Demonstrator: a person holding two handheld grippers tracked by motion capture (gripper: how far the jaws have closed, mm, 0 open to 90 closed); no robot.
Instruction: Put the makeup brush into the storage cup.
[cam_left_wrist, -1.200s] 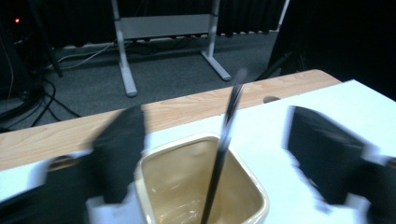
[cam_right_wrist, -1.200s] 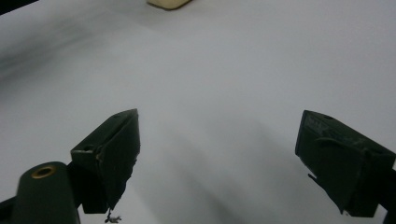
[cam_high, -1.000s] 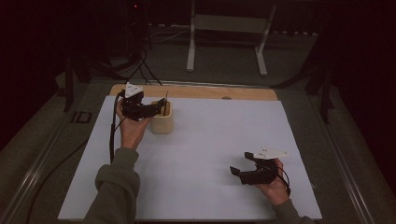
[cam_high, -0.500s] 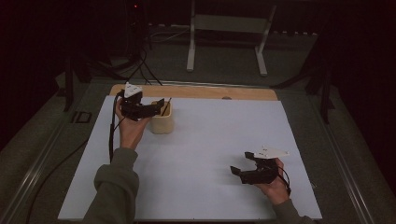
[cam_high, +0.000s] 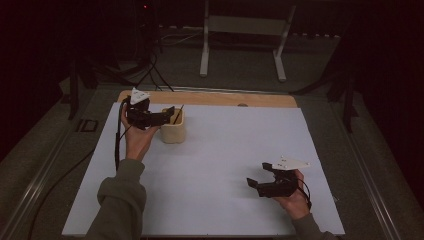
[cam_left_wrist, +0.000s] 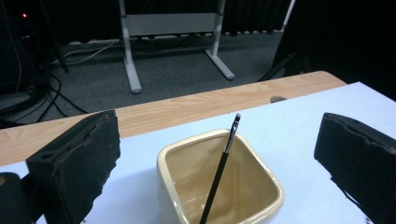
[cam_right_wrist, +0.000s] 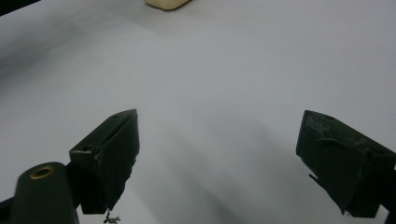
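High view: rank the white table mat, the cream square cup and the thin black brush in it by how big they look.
1. White table mat, largest.
2. Cream square cup.
3. Thin black brush, smallest; it leans in the cup.

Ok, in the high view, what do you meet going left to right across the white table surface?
Left gripper → cream square cup with a thin dark brush standing in it → bare white table surface → right gripper, jaws apart over the sheet.

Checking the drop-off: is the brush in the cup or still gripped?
In the cup: the brush leans inside it, left gripper open.
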